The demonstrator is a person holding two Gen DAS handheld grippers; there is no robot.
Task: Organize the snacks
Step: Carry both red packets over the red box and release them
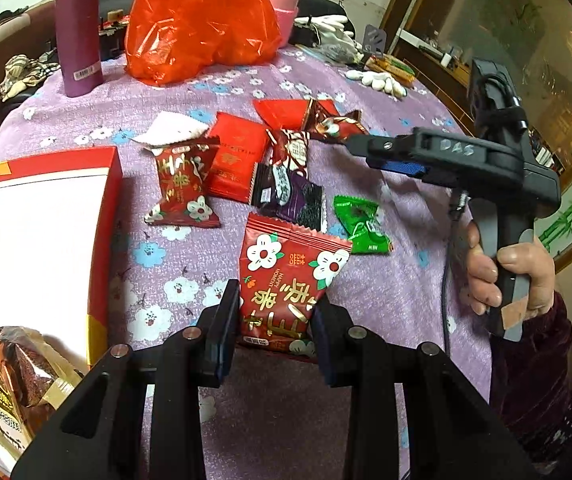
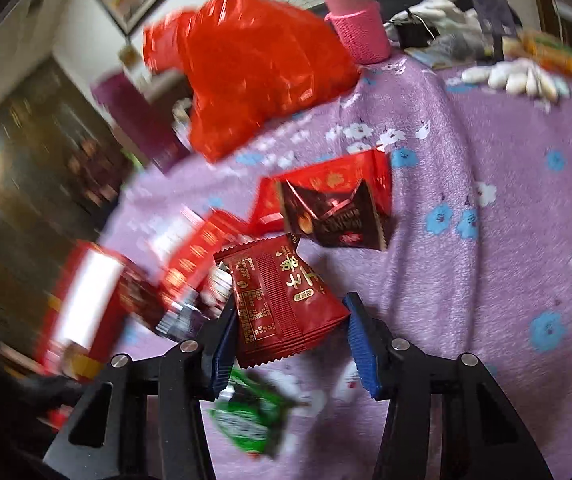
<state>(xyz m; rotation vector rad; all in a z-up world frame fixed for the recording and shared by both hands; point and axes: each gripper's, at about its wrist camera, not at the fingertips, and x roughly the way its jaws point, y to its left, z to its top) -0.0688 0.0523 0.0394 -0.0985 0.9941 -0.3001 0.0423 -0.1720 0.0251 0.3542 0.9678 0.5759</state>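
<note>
A red-edged box (image 1: 42, 216) is seen at left on the table (image 1: 386, 280). The left gripper (image 1: 274, 320) is clamped on a red flowered snack packet (image 1: 290, 276). The right gripper (image 2: 290, 344) is clamped on a dark red packet (image 2: 286, 300).

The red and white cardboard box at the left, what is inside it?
In the left wrist view, the red and white cardboard box shows one clear packet with a brown cake in its near corner. The rest looks bare white; the frame edge cuts off its lower part.
</note>
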